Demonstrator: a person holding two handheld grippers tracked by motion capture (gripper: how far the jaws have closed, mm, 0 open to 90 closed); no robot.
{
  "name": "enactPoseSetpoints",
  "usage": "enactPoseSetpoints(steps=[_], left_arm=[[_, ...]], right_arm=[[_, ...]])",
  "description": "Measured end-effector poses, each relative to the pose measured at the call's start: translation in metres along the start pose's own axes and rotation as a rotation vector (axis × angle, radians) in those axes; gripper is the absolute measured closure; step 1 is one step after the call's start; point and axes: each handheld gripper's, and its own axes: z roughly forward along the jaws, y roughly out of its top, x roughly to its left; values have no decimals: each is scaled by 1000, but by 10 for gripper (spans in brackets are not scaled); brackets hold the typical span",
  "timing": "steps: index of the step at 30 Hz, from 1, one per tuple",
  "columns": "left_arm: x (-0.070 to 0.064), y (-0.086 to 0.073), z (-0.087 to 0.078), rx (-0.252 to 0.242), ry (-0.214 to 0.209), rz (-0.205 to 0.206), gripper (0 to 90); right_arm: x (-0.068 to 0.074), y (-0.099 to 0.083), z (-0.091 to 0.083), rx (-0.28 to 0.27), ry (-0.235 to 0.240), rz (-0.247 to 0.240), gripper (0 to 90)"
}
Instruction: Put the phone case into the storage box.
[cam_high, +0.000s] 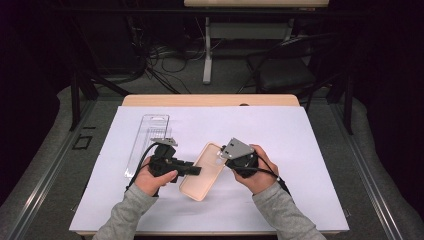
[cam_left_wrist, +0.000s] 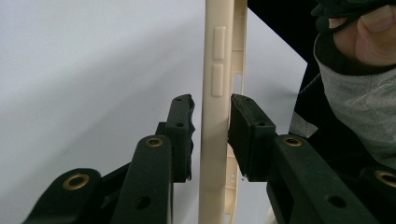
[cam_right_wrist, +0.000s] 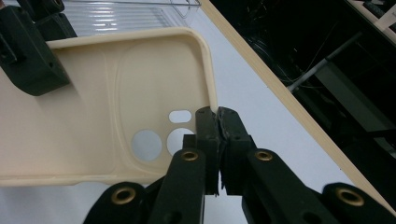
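Cream phone case (cam_high: 202, 171) sits mid-frame over the white sheet (cam_high: 300, 150), between both tools. Right gripper (cam_right_wrist: 218, 122) pinches its corner tight; left gripper (cam_left_wrist: 211, 122) straddles its edge, jaws slightly apart.

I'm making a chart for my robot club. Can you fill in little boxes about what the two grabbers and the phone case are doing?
thing held: beige phone case
left gripper: jaws either side of the case's edge, a thin gap showing
right gripper: shut on the case's rim beside the camera holes
nearby: clear plastic box lying on the white sheet
table: wooden edge at the far side
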Motion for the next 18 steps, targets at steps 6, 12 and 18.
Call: enactPoseSetpoints(steps=[6, 12, 18], left_arm=[[1, 0, 0, 0, 6, -8, 774], [0, 0, 0, 6, -2, -13, 795], [0, 0, 0, 3, -3, -13, 799]], right_arm=[[2, 0, 1, 0, 2, 4, 887], [2, 0, 1, 3, 1, 1, 887], [2, 0, 1, 3, 2, 3, 887]])
